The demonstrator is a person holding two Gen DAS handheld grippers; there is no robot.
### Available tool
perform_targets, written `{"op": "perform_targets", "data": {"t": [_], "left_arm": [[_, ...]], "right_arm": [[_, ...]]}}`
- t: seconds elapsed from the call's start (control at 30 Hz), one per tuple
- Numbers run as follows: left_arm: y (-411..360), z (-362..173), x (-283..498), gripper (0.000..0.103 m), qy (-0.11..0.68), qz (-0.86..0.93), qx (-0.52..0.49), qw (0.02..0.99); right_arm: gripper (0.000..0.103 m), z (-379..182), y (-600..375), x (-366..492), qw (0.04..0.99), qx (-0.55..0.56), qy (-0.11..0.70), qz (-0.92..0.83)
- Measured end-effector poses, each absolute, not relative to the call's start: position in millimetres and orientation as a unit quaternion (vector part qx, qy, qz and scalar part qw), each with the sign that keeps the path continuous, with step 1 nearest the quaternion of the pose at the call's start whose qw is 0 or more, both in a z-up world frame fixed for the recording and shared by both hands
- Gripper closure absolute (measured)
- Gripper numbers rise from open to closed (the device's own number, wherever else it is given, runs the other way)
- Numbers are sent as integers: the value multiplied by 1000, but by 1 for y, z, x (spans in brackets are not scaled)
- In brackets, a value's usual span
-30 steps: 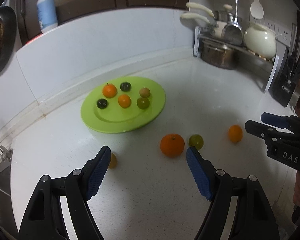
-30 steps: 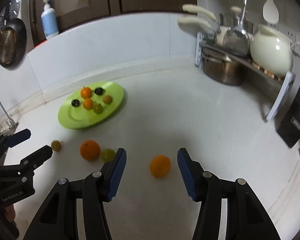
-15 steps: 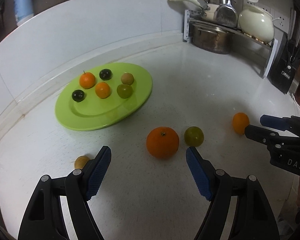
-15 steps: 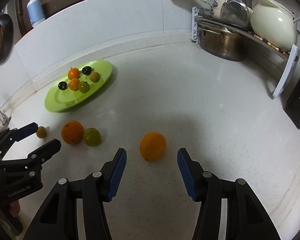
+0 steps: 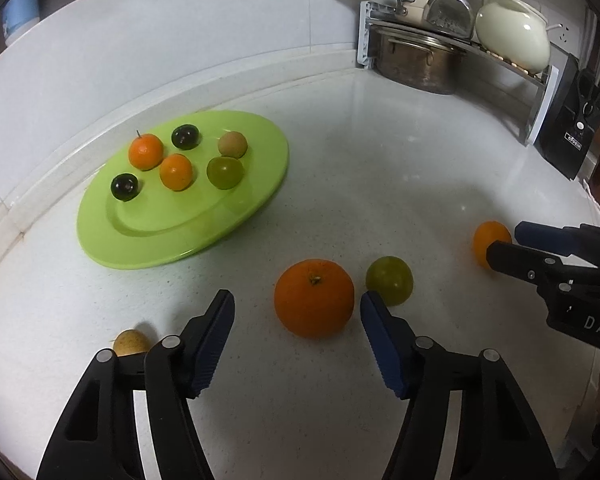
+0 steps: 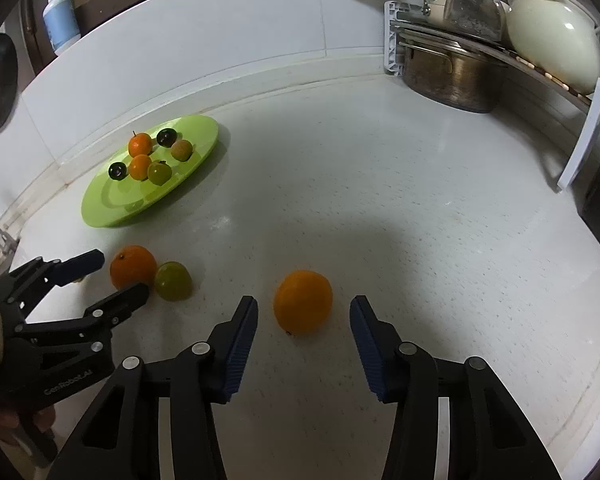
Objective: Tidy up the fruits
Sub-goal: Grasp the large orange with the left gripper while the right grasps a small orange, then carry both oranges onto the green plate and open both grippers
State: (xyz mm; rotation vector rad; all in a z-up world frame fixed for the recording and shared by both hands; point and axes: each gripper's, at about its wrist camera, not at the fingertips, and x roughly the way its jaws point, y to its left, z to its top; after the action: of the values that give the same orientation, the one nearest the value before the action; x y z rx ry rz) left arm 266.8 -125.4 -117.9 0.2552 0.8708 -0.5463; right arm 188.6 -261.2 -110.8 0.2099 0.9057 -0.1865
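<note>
As both hands drop lower, my left gripper [image 5: 296, 336] closes around the big orange [image 5: 314, 297], not touching yet; my right gripper [image 6: 303, 342] closes around the small orange [image 6: 303, 302], not pinching yet.

left gripper [image 5: 297, 311] angled down, jaws closing, not yet pressing, right gripper [image 6: 304, 317] angled down, jaws closing, pads clear

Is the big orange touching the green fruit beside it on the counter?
Cannot tell. The left wrist view shows a thin gap between big orange and green fruit; the right wrist view shows them overlapping.
</note>
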Motion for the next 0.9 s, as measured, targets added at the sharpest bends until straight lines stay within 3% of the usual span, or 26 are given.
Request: {"op": "perform_targets", "data": {"t": [0.3,0.43,0.9], "left_arm": [[-129,-122,271,62,434,-277,103,851],[-130,-122,271,62,430,-275,107,853],[-122,-104,263,62,419,-269,98,862]], "right_arm": [[64,-120,-264,197,885,104,446,-81],[68,-123,-265,198,884,105,449,-78],[68,-105,-253,191,897,106,428,-47]]}}
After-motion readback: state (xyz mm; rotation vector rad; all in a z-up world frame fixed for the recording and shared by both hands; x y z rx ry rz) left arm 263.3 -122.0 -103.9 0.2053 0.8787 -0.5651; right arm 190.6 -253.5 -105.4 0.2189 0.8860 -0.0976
